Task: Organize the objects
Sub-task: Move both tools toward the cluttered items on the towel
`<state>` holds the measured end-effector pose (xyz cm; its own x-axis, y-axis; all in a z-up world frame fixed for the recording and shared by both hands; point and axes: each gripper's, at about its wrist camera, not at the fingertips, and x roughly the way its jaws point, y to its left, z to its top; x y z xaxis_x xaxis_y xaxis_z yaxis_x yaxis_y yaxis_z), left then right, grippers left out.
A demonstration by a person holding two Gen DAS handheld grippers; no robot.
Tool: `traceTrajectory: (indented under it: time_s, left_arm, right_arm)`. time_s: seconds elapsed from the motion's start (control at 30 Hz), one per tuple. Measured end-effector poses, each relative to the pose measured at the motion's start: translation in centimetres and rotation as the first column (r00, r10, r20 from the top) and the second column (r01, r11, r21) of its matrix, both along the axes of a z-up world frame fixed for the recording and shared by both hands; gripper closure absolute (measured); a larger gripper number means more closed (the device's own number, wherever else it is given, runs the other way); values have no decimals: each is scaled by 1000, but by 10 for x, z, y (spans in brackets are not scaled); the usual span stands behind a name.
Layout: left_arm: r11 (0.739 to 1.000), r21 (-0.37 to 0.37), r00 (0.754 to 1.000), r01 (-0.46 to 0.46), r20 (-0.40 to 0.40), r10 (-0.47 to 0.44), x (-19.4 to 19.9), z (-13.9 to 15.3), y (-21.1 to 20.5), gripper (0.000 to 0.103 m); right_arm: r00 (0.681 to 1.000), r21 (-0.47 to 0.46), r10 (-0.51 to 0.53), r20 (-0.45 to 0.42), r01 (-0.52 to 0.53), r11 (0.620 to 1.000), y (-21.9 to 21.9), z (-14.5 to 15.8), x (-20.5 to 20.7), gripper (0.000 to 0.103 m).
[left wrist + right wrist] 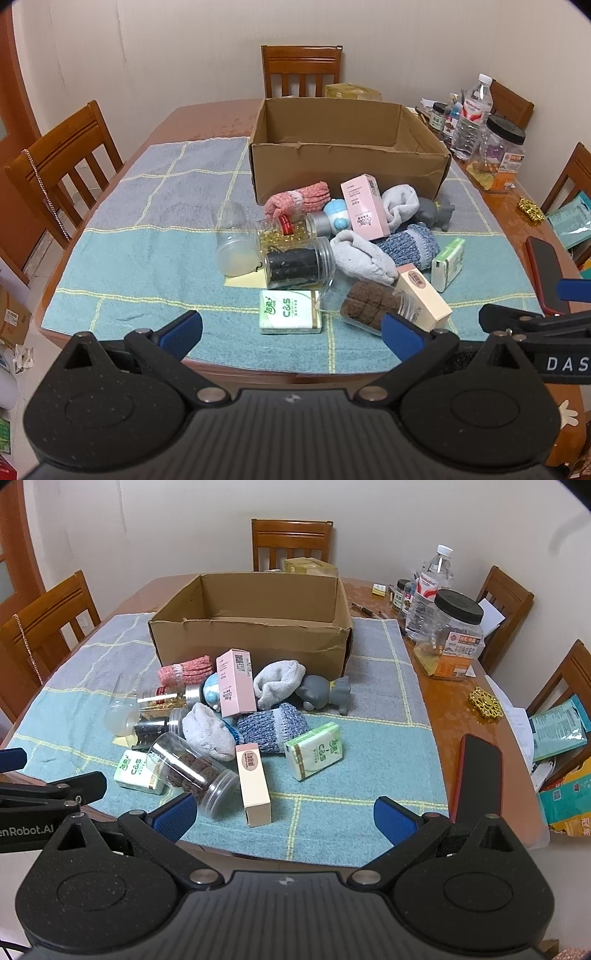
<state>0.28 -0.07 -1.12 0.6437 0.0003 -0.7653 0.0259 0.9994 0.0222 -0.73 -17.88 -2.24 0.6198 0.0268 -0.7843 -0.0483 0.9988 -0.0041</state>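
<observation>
Beside box [251, 638]: two tissue packs [314, 751], four jars [192, 770].

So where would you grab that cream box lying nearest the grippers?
Probably across the cream box's long narrow sides, mid-length, coming down from above. It lies flat on the towel, its right side free; the cookie jar crowds its left.

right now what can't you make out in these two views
- Cardboard box floor: hidden by its front wall, both views.
- Clear jar label text: too small, right wrist view.
- Red phone: partly covered by the other tongs' arm, left wrist view.
</observation>
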Motion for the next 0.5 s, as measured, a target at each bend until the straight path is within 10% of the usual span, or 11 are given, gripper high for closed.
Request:
traceTrajectory:
  time_s: [0.5]
  left_arm:
    - [1000, -15, 999, -9, 37, 9, -7, -17, 2, 1]
  right_arm:
    - [998, -18, 53, 43, -53, 998, -2, -2, -7, 0]
